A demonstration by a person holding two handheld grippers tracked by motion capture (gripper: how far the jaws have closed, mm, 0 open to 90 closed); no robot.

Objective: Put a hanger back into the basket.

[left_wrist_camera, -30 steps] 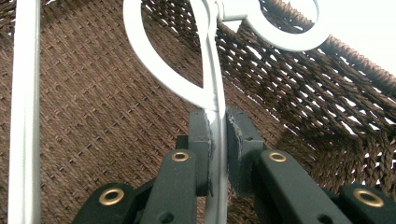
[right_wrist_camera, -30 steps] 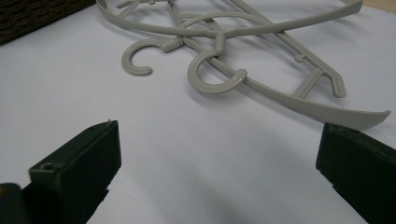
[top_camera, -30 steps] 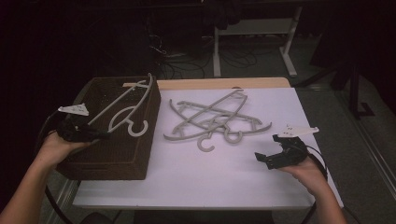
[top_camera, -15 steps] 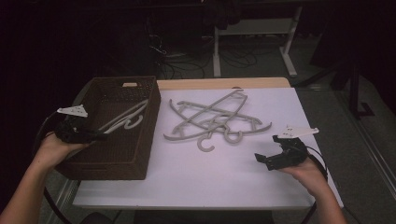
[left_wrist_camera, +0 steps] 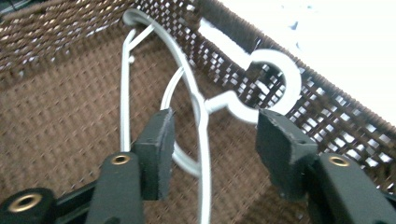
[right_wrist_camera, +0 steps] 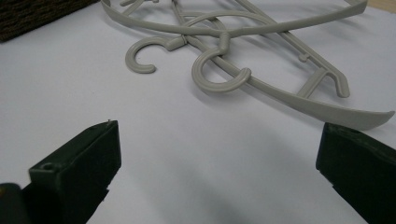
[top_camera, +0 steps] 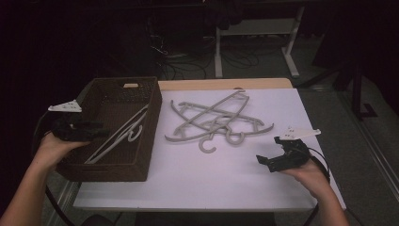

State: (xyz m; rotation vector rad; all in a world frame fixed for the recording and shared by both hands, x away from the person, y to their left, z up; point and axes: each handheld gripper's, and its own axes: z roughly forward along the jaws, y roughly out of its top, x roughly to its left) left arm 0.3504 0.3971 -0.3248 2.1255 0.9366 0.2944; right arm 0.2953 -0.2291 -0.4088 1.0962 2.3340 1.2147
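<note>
Since a second ago, the pale grey plastic hanger (top_camera: 117, 136) has gone from standing up over the dark brown woven basket (top_camera: 148, 136) to lying slantwise on the basket's floor, its hook end near the right wall. Left gripper (top_camera: 96, 131) hovers over the basket's left side, and its jaws have just been opening: in the left gripper view the two black pads (left_wrist_camera: 156, 151) stand apart with the hanger's thin neck running between them, neither pad pressing on it. That view also shows the hanger's round hook resting against the woven wall.

On the white table surface (top_camera: 197, 174), just right of the basket, lies a tangled pile of grey plastic hangers (top_camera: 221, 120), their arms crossed over one another and three hooks pointing toward the person. Right gripper (top_camera: 262, 160) rests low on the table near the front right corner, well apart from the pile, unmoved since the earlier frames. Its jaws are spread wide with nothing between them; the right gripper view looks along them at the bare table and the nearest hooks of the pile beyond.
</note>
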